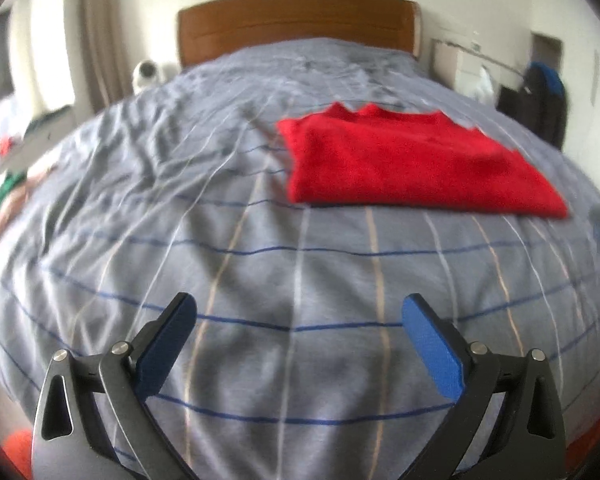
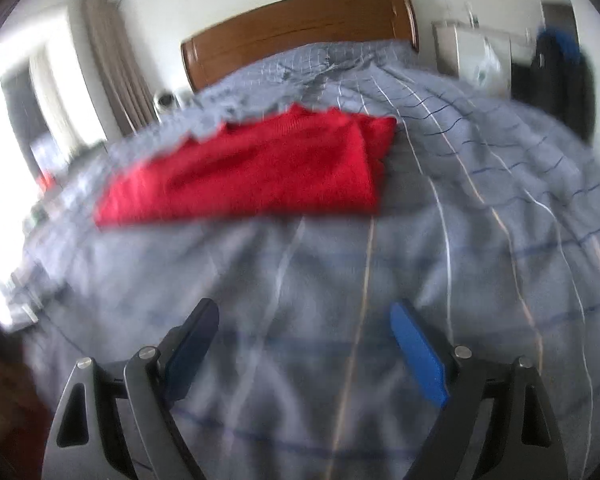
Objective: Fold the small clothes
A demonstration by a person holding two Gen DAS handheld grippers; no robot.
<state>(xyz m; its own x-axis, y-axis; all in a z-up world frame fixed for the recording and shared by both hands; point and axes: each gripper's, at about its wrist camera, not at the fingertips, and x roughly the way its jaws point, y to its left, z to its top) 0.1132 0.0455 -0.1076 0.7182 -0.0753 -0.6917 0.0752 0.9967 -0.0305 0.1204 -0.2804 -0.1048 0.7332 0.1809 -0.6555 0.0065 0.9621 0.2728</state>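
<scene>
Lying folded, one red garment [image 1: 412,164], two spread grippers [image 1: 298,312]

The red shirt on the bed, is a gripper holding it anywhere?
No. The red shirt lies folded on the bed, and both the left gripper and right gripper are open and empty.

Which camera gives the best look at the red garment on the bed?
The left wrist view: the red garment is sharper there, its folded outline and jagged far edge clear. The right wrist view shows the whole garment too, but motion-blurred, with its near edge smeared.
</scene>
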